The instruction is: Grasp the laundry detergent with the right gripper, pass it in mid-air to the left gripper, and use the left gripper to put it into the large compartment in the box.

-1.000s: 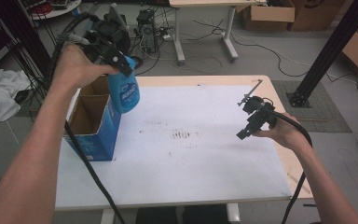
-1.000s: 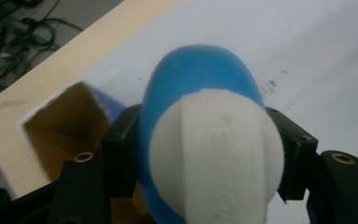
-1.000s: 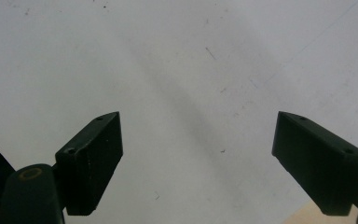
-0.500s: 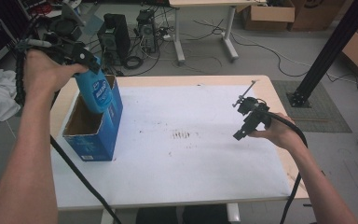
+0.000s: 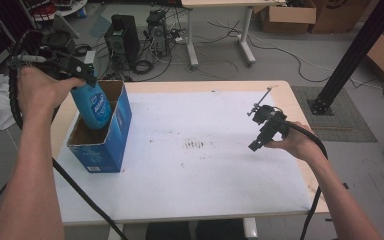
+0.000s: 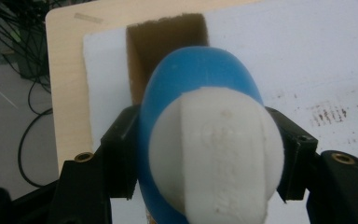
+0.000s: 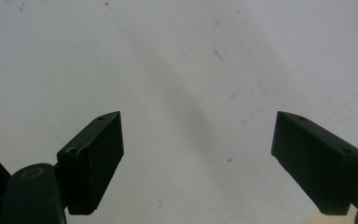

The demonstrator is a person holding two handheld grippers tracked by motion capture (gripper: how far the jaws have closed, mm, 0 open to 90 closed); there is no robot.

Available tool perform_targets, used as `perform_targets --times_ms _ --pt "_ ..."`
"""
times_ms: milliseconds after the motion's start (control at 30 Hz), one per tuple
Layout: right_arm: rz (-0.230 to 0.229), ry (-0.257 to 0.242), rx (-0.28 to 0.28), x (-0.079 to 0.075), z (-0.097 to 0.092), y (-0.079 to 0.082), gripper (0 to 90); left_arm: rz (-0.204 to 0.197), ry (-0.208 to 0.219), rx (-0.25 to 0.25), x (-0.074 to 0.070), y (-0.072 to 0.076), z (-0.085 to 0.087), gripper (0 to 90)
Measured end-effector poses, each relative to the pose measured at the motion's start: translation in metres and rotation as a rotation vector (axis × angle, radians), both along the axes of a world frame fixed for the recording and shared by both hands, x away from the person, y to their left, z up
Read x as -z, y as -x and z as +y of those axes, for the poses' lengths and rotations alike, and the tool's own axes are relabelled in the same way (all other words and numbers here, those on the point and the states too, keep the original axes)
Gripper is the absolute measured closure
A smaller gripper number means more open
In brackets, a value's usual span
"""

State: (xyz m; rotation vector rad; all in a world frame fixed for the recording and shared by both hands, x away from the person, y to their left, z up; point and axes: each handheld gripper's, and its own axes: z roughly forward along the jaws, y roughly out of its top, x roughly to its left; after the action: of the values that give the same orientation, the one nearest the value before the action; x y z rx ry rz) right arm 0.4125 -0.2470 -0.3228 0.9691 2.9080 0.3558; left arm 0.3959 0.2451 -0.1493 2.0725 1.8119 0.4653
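A blue bottle (image 5: 94, 106) with a white cap (image 6: 219, 154) hangs upright, its lower part inside an open blue cardboard box (image 5: 109, 142) at the table's left. My left gripper (image 5: 82, 77) is shut on the bottle near its top; in the left gripper view both black jaws press its sides (image 6: 205, 140) over the box opening (image 6: 163, 46). My right gripper (image 5: 257, 142) stands open above the bare white table top at the right, its jaws wide apart with nothing between them (image 7: 196, 158).
The white sheet (image 5: 205, 165) covers most of the wooden table (image 5: 285, 92). Behind the table are computer towers (image 5: 122, 37), cables and a second desk. A black post (image 5: 352, 55) rises at the right. Cardboard boxes (image 5: 285, 17) stand at the back.
My left hand carried the bottle leftward from beside the box to over it and lowered it into the opening. The right gripper stayed where it was.
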Motion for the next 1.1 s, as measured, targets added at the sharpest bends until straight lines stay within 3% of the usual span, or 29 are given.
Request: perform_targets --times_ms 500,700,1100 --pt "0.016 0.010 0.015 0.009 -0.002 0.003 16.7 0.036 -0.002 -0.051 0.048 0.001 0.007 38.6" --pt "0.015 0.016 0.006 0.012 0.002 0.002 16.9 0.067 -0.017 -0.059 0.067 -0.001 0.005 38.6" --pt "0.025 0.023 -0.005 0.016 0.006 0.004 17.0 0.105 -0.038 -0.075 0.093 -0.006 0.004 38.6"
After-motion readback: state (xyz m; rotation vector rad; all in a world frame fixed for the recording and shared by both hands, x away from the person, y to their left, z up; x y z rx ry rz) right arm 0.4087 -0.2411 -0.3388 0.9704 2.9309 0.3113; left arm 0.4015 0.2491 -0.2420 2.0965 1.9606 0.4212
